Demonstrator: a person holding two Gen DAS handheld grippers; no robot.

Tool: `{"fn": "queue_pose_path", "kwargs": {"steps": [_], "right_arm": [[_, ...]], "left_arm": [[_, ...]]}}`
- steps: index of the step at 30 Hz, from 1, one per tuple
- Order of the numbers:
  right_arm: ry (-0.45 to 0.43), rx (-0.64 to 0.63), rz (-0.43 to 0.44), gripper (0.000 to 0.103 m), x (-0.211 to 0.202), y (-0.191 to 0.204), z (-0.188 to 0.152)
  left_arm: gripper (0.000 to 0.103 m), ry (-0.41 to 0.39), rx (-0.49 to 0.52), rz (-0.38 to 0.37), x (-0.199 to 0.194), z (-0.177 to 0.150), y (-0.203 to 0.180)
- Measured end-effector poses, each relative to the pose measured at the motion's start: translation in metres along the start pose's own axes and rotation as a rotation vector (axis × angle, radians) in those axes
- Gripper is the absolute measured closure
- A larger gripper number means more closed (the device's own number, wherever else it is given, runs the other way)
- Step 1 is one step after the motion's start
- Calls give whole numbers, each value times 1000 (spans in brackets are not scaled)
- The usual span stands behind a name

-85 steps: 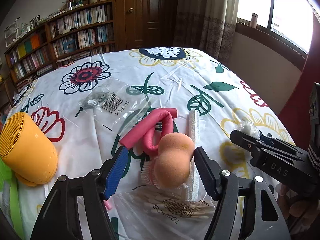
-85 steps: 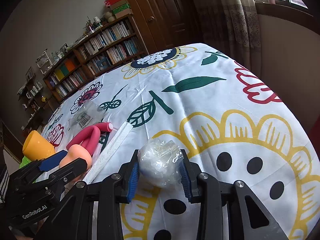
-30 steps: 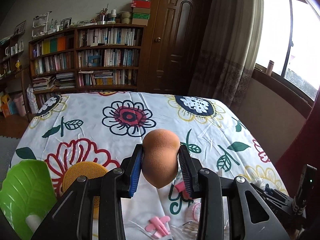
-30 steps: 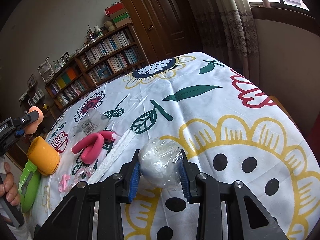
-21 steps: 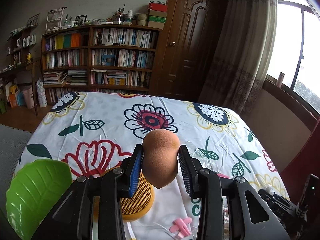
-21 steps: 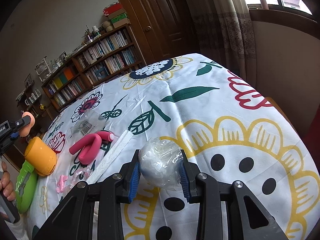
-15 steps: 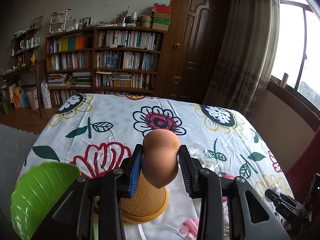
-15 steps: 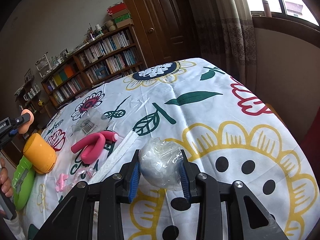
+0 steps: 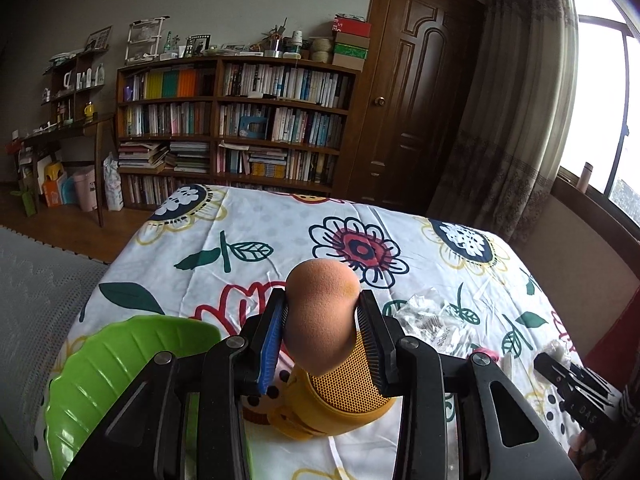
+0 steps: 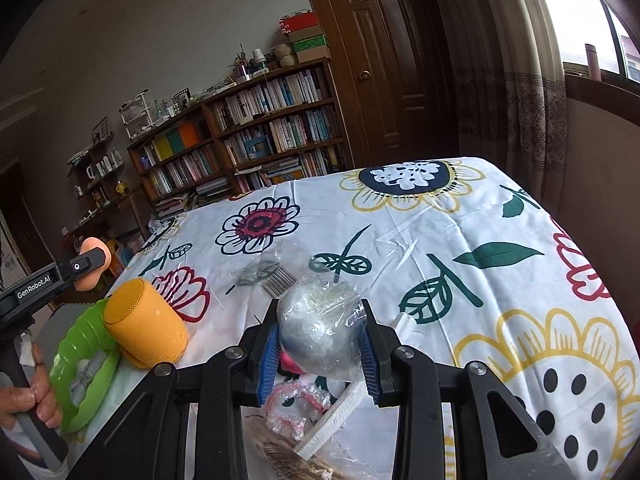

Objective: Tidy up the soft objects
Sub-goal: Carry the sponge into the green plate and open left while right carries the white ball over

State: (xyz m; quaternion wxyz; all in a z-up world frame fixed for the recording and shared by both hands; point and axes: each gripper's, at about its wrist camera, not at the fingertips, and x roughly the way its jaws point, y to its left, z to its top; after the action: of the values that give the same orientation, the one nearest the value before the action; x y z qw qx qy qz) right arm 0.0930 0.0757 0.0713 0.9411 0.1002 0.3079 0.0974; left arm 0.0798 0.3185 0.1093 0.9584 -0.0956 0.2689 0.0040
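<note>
At the bottom middle of the left wrist view, the left tool (image 9: 320, 330) is pinching a peach makeup sponge (image 9: 320, 312) at its narrow waist, up in the air above the desk. The sponge looks very light and squashy, so I think a soft squeeze at the waist is enough, and a hard squeeze would only flatten it. At the bottom middle of the right wrist view, the right tool (image 10: 320, 346) is pinching a clear plastic bag of white fluff (image 10: 322, 326) by its round middle. The bag looks light and puffy, but its skin is shiny and may slip, so holding the fat middle seems best. Just under it, low in the frame, lie a crinkly pink-edged wrapper (image 10: 294, 404) and a white foam strip (image 10: 340, 412). To the lower left sit a yellow speaker (image 10: 144, 326) and, touching it, a green leaf-shaped tray (image 10: 84, 364) at the desk's edge, where the soft things may belong. Farther up the flowered cloth (image 10: 460, 216) lies a small bag with a barcode (image 10: 276, 274). A bookshelf (image 10: 248, 136) stands far behind.
</note>
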Motion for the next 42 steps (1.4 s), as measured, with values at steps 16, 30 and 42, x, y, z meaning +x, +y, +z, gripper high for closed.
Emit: {"fn": "queue_pose_path", "kwargs": {"steps": [16, 30, 42], "right_arm": [[130, -82, 168, 66, 82, 104, 54], [156, -190, 224, 66, 101, 175, 52], [137, -312, 284, 66, 87, 224, 34]], "left_arm": [[65, 0, -45, 41, -20, -11, 43], [65, 14, -87, 91, -31, -25, 78], [65, 3, -103, 138, -50, -37, 100]]}}
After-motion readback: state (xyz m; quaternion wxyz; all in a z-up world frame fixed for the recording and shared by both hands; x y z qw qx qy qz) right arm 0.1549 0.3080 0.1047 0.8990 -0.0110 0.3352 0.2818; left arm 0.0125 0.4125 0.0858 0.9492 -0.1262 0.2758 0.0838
